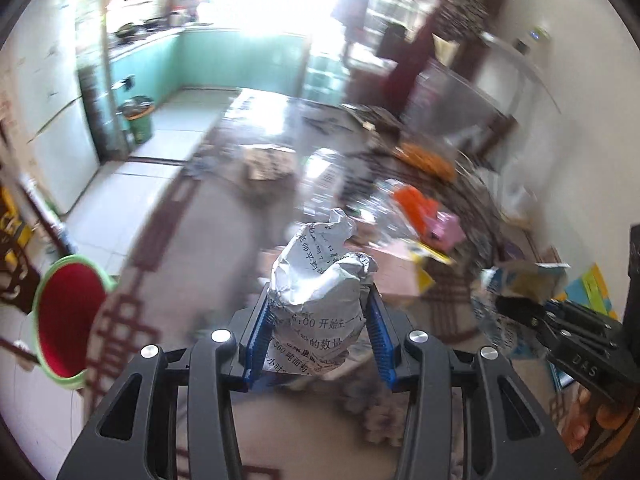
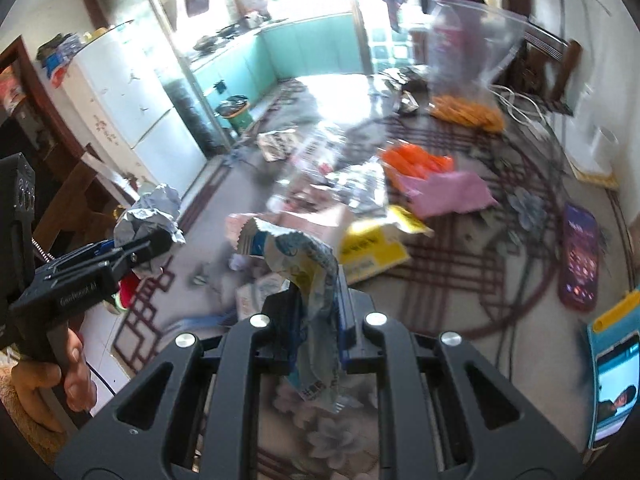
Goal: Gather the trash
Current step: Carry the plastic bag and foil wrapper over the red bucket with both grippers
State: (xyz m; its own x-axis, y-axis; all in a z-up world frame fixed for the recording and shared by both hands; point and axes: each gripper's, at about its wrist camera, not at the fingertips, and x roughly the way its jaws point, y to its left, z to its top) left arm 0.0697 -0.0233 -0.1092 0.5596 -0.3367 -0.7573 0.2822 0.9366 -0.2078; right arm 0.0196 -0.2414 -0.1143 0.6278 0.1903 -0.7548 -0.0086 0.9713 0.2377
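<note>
Left gripper (image 1: 320,320) is clamped on a paper wad (image 1: 320,280), right gripper (image 2: 316,300) on a wrapper (image 2: 300,264); neither binned, litter (image 2: 416,168) remains ahead of both jaws.

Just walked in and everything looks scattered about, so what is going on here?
A person is clearing litter with a handheld gripper in each hand. The left gripper is shut on a crumpled ball of white printed paper. The right gripper is shut on a torn blue, white and yellow snack wrapper. More litter lies on the patterned tabletop, including an orange plastic bag. A red bin with a green rim stands at the left.
</note>
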